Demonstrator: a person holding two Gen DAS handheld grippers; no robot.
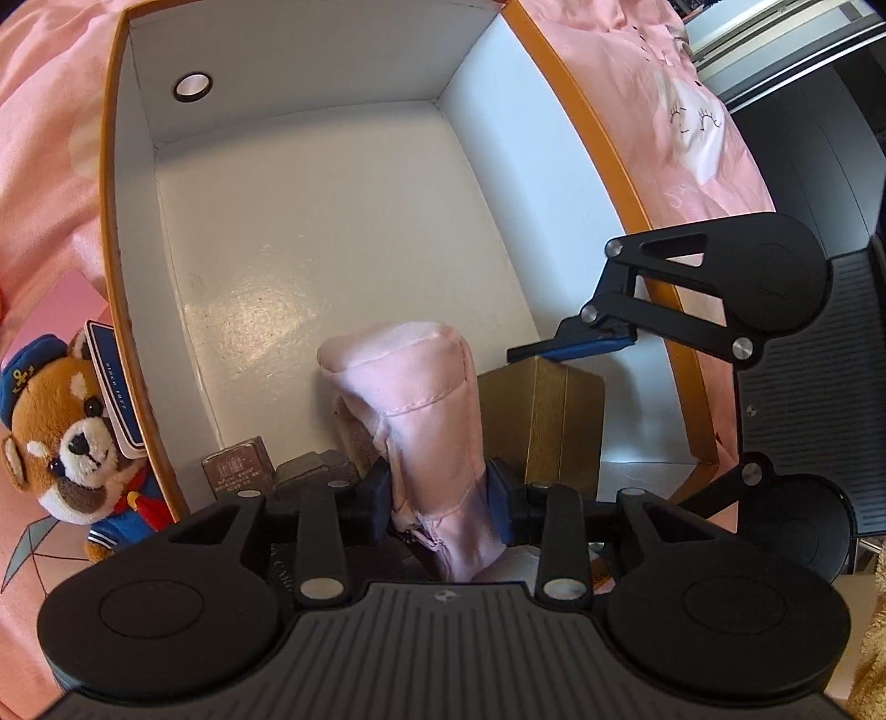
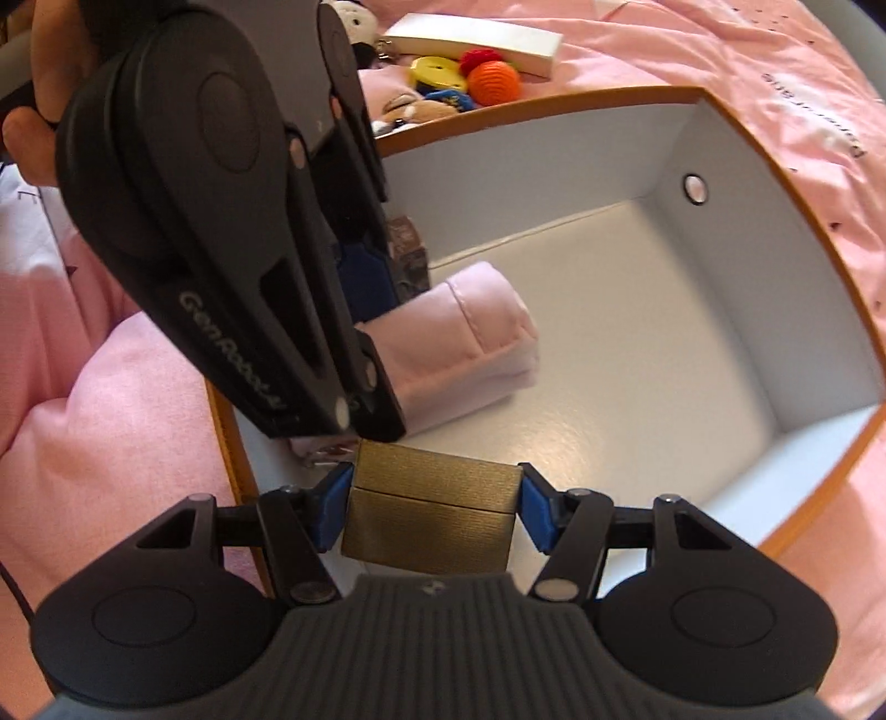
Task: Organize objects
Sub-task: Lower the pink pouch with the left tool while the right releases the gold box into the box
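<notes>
A large orange-rimmed box (image 1: 111, 183) with a white inside lies on a pink bedspread. My left gripper (image 1: 440, 501) is shut on a pink padded pouch (image 1: 421, 399) and holds it low inside the box's near corner. My right gripper (image 2: 434, 512) is shut on a small gold box (image 2: 432, 509), beside the pouch (image 2: 459, 338) inside the big box (image 2: 841, 288). In the left wrist view the right gripper (image 1: 576, 346) sits over the gold box (image 1: 554, 415). The left gripper (image 2: 365, 310) crosses the right wrist view.
Two small dark boxes (image 1: 238, 465) lie in the box's near left corner. A plush bear in a sailor hat (image 1: 72, 432) leans outside the left wall. A white flat box (image 2: 476, 39) and crocheted toys (image 2: 493, 83) lie on the bedspread (image 2: 747, 72) behind.
</notes>
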